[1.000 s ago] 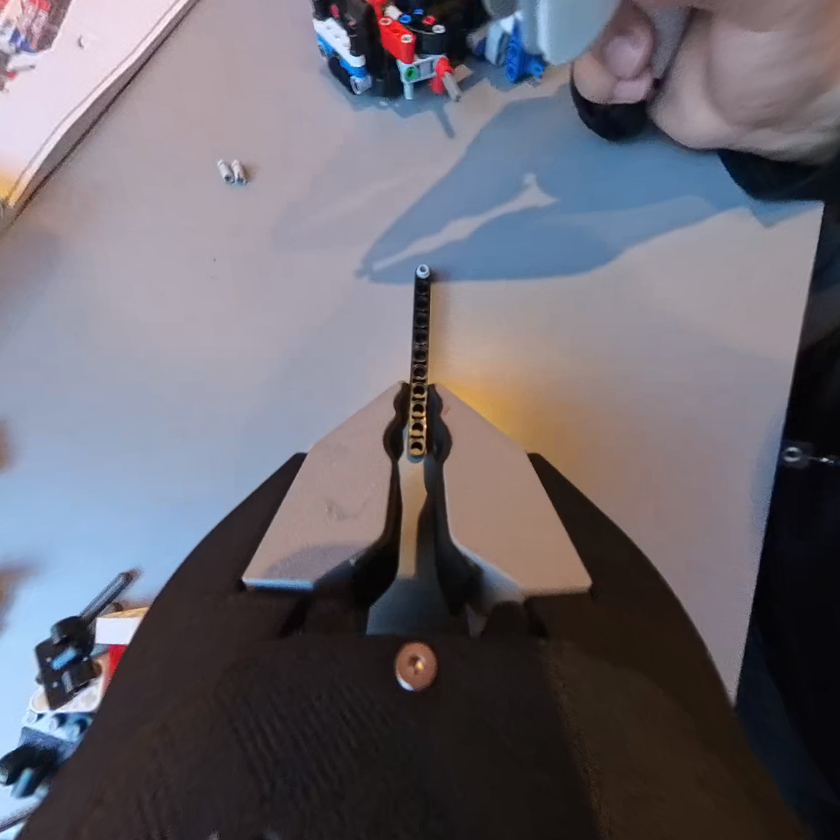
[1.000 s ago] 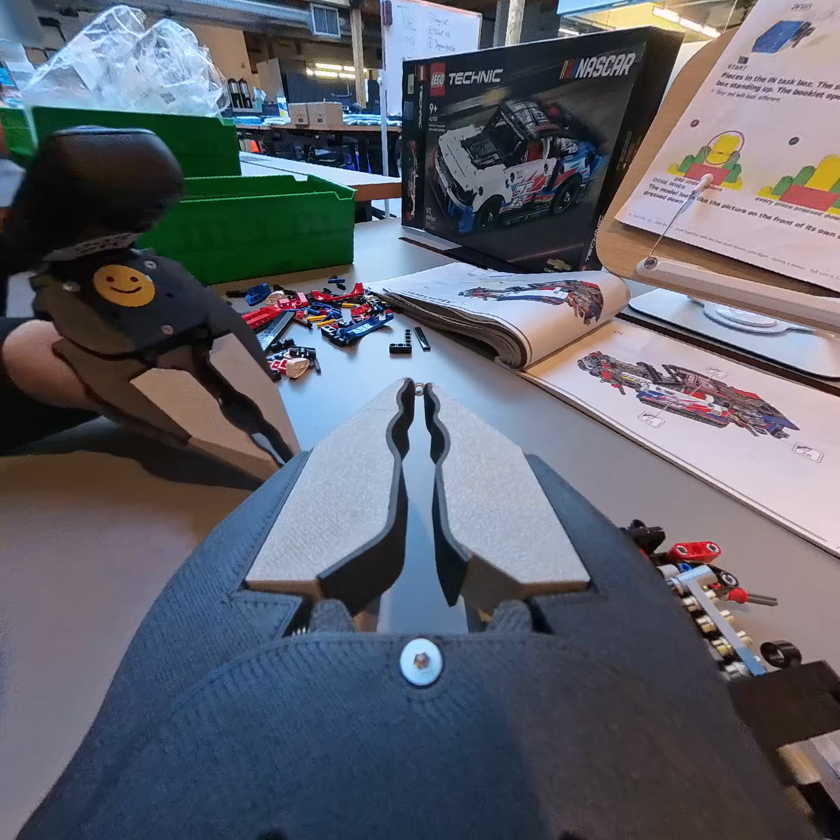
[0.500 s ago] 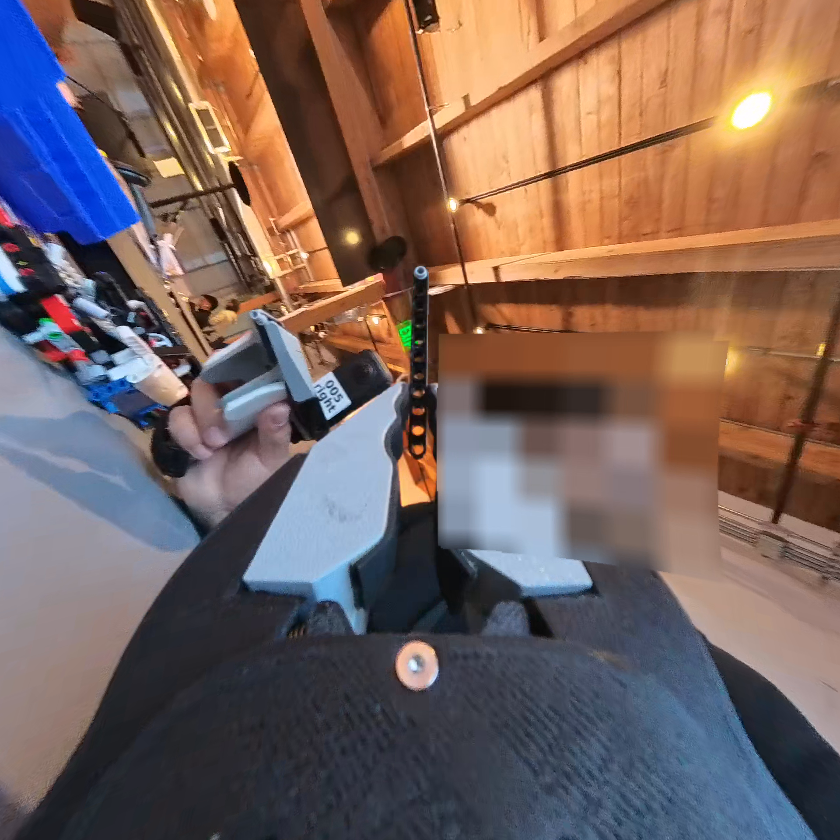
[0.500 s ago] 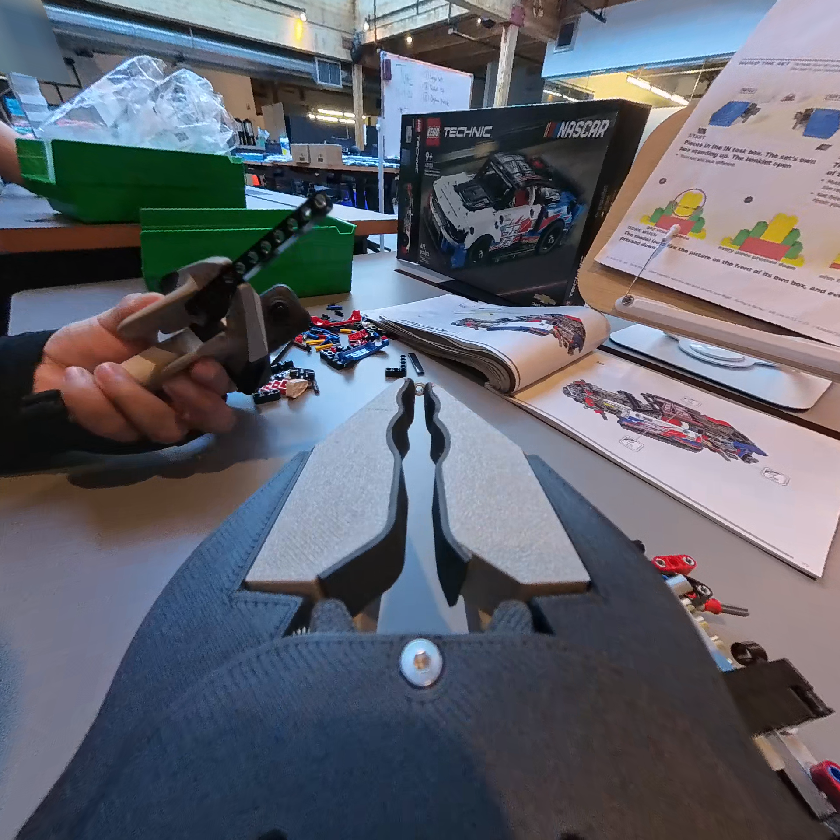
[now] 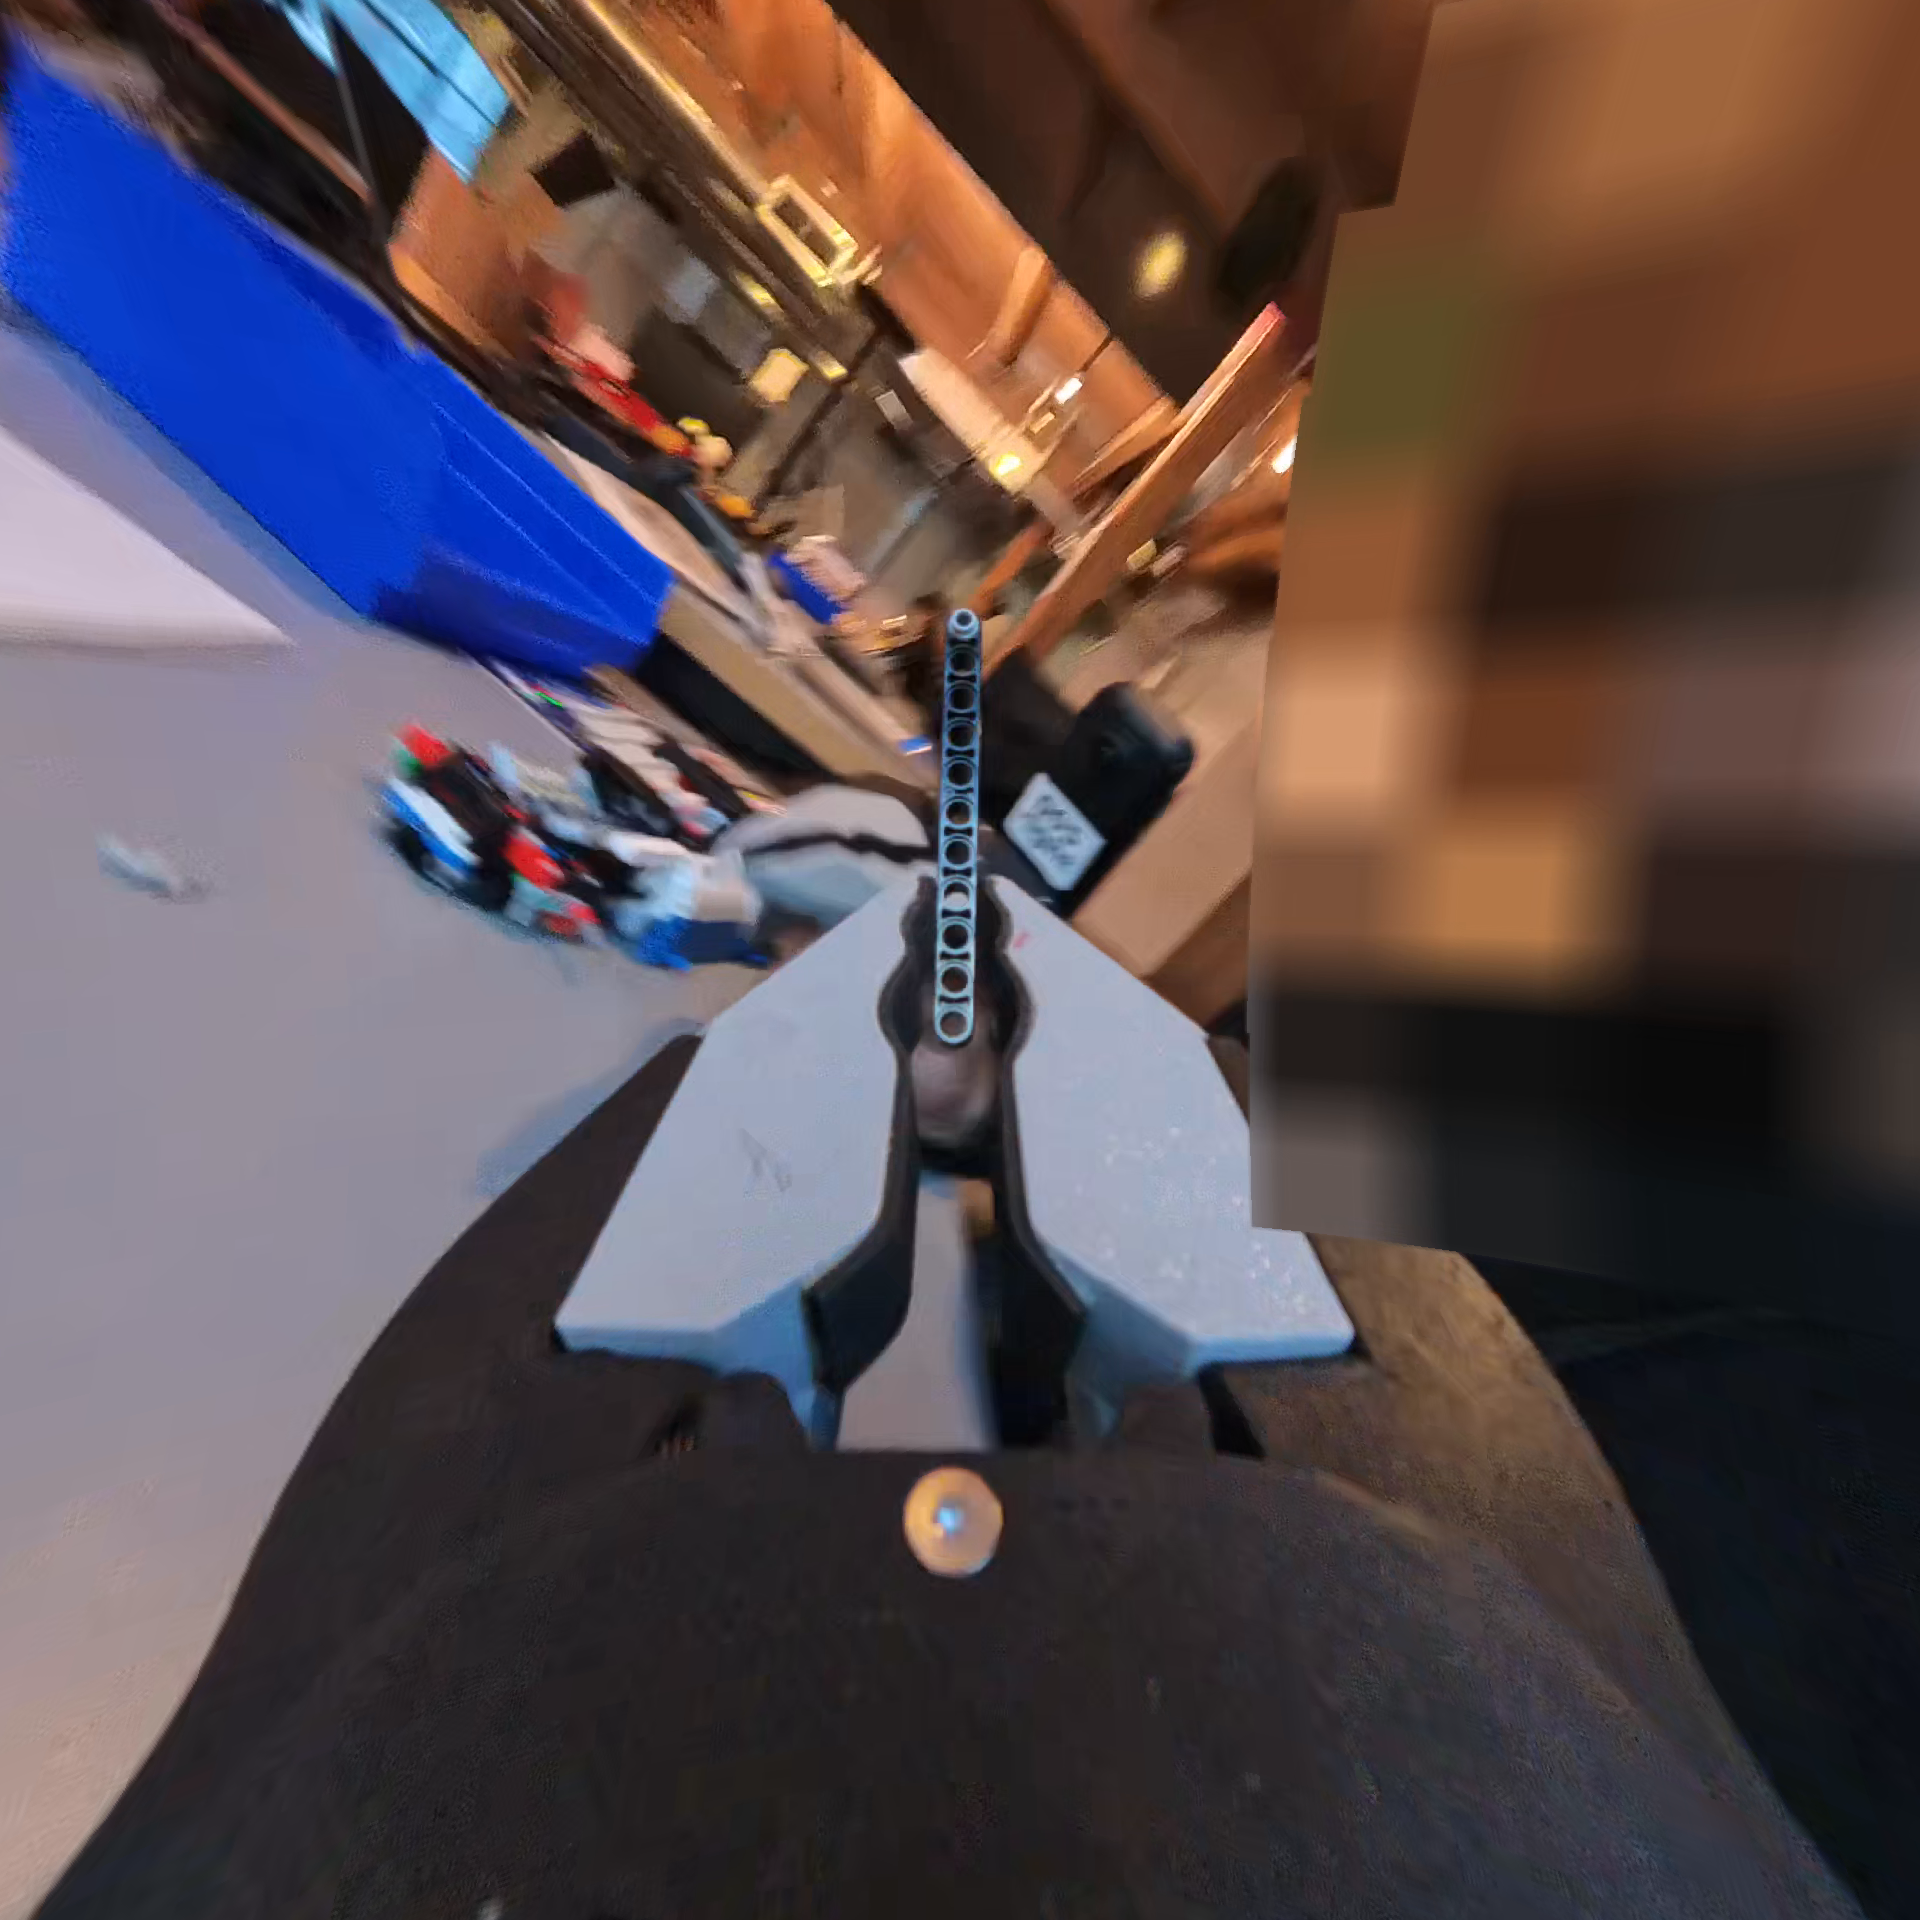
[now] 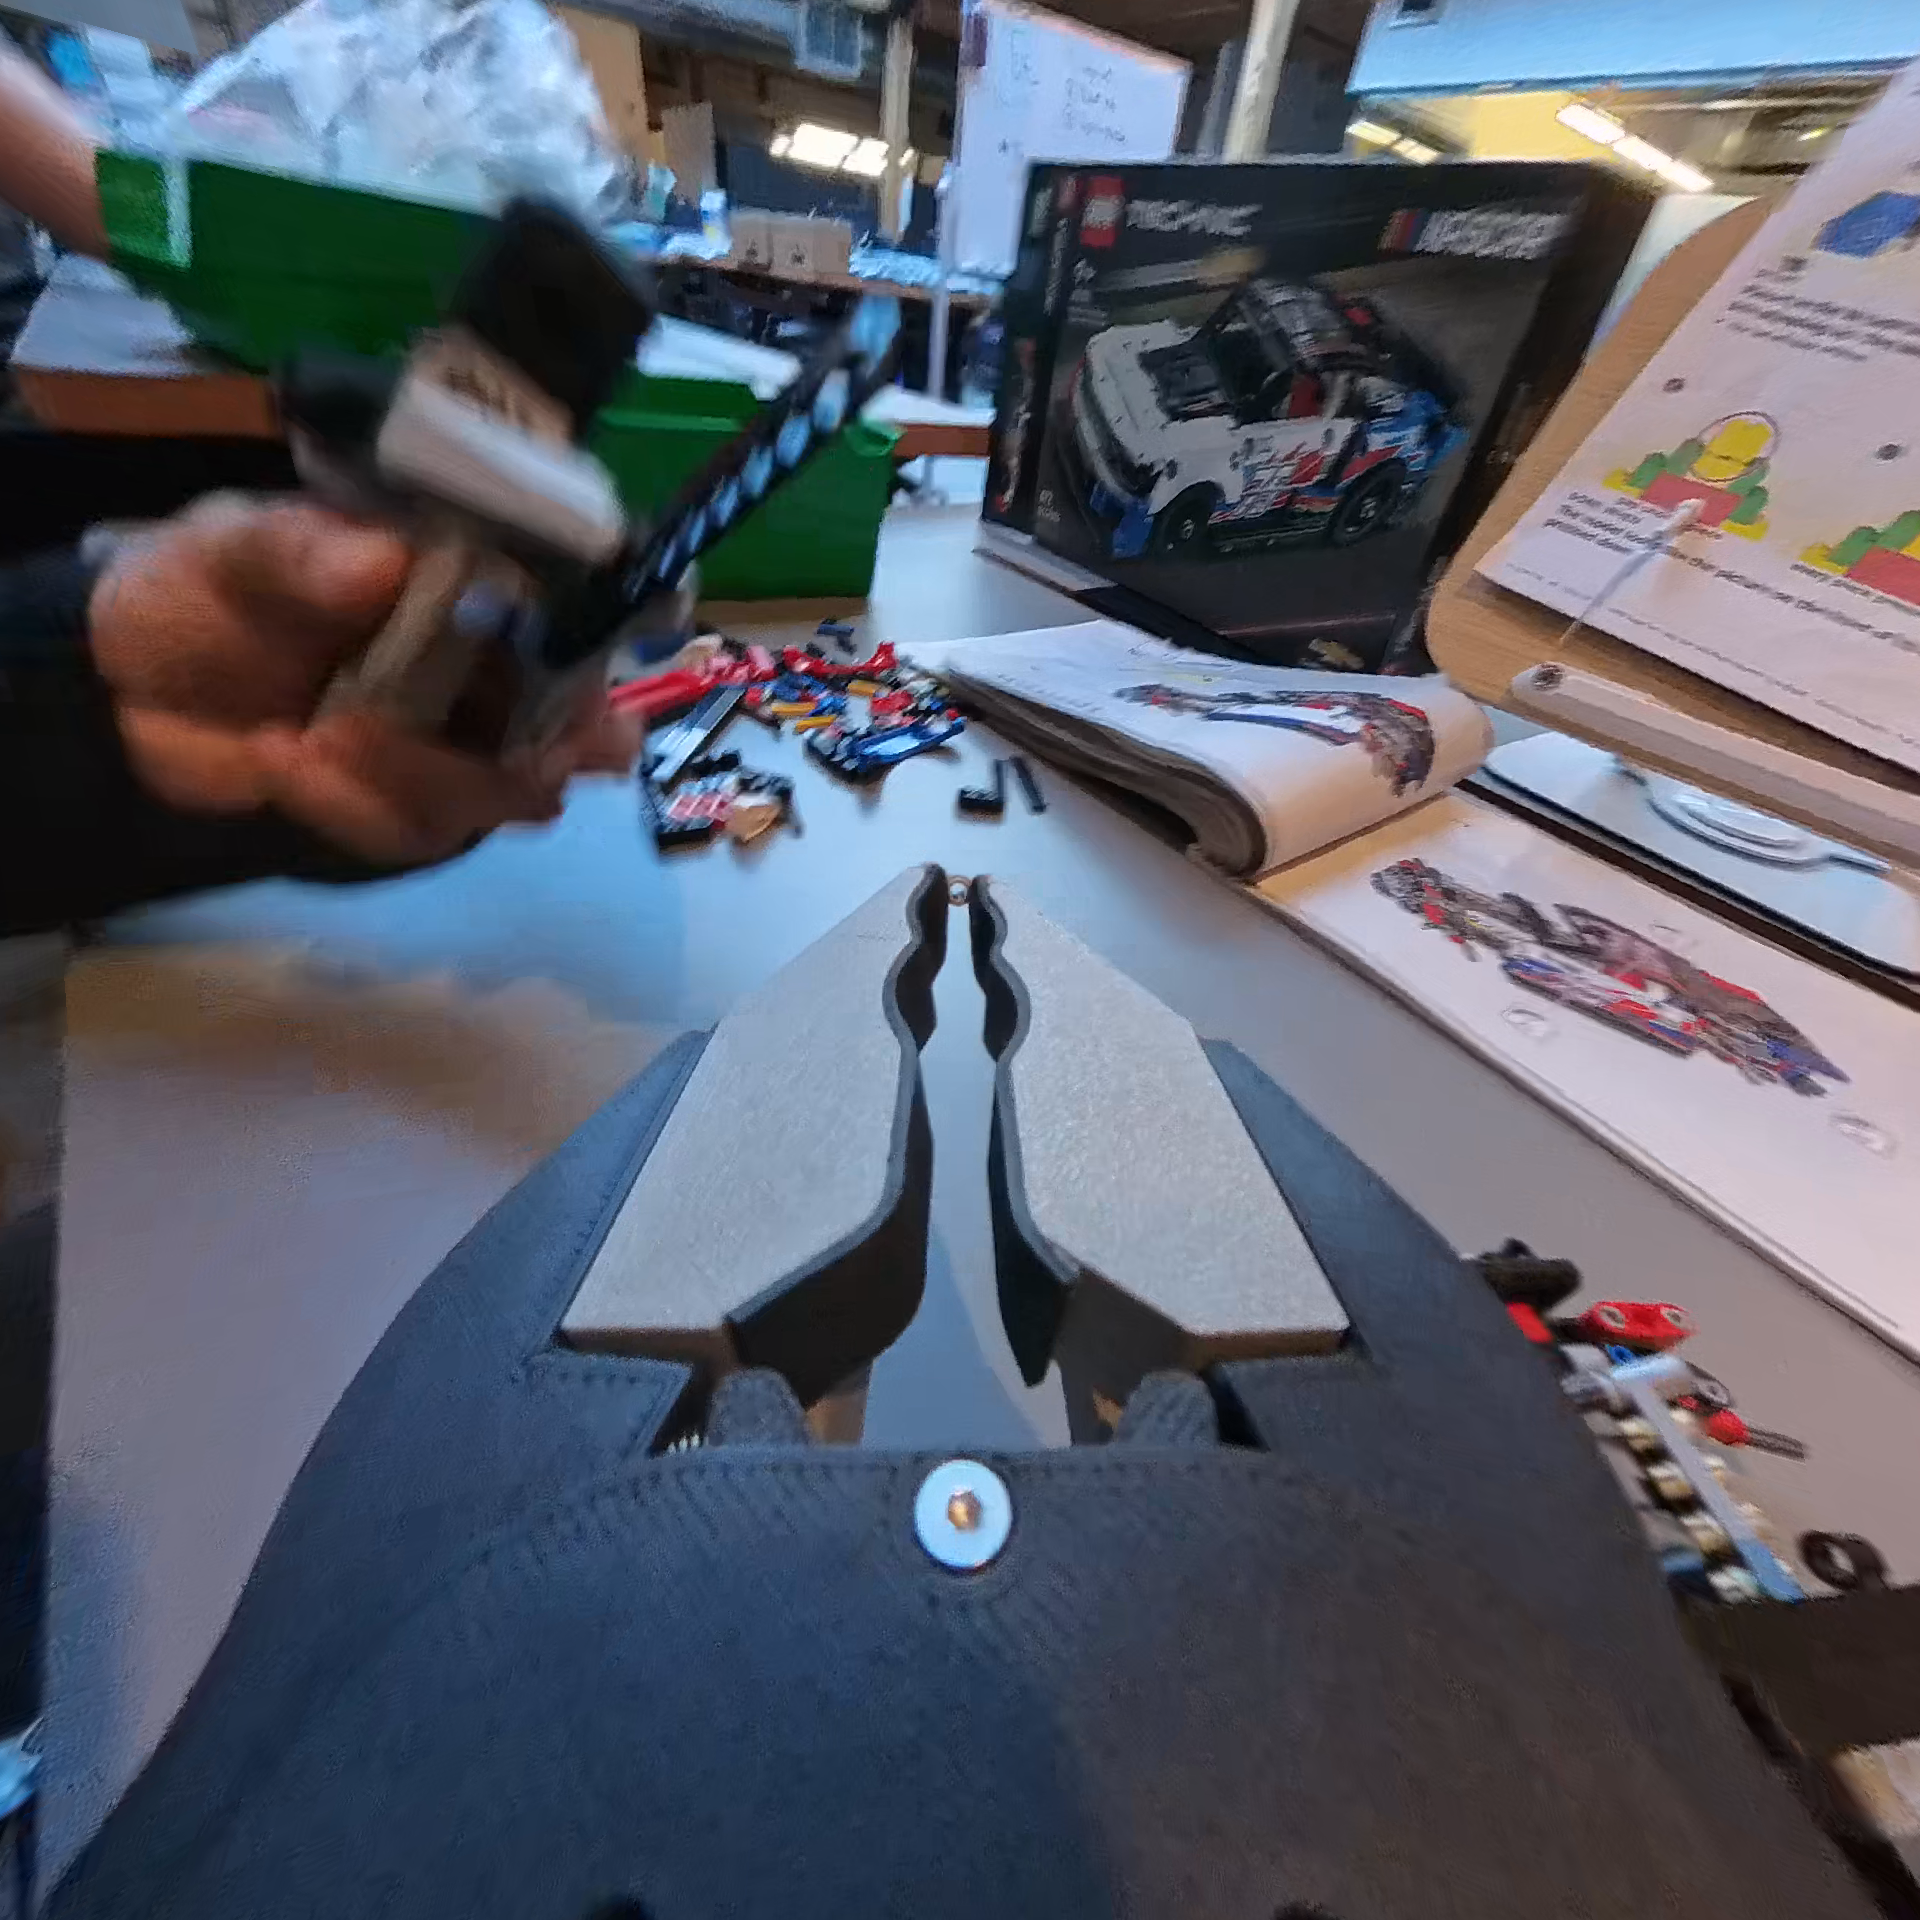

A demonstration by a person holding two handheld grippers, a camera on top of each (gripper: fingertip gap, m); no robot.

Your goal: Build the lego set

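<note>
- the left gripper (image 5: 956, 935) is clamped on the near end of a long black holed lego beam (image 5: 958, 821), which stands straight out past its grey fingers (image 5: 790, 1132) with a small pale pin at the far tip.
- the right gripper (image 6: 958, 894) has its tips drawn almost together, pinching what looks like a tiny pin, too small to make out.
- in the right wrist view, a partly built lego assembly (image 6: 1652, 1423) in black, red and grey lies on the grey surface (image 6: 343, 1132) just to the gripper's right.
- to the upper left of that view, a person's hand (image 6: 270, 675) holds the left gripper off the surface, the beam angled up and to the right; this area is blurred.
- loose lego pieces (image 6: 821, 717) in red, blue and black are scattered mid-surface, beyond the hand.
- an open instruction booklet (image 6: 1226, 727) lies to the right of the pieces, with a printed sheet (image 6: 1621, 997) flat beside it.
- a dark lego box (image 6: 1299, 416) picturing a white race car stands upright behind the booklet.
- a stand at the far right holds an illustrated page (image 6: 1766, 405) tilted up.
- green bins (image 6: 790, 499) sit at the far left, with crumpled clear plastic (image 6: 405, 94) on top.
- in the blurred left wrist view, the assembly (image 5: 561, 862) lies ahead on the surface, with a blue bin (image 5: 312, 416) beyond.
</note>
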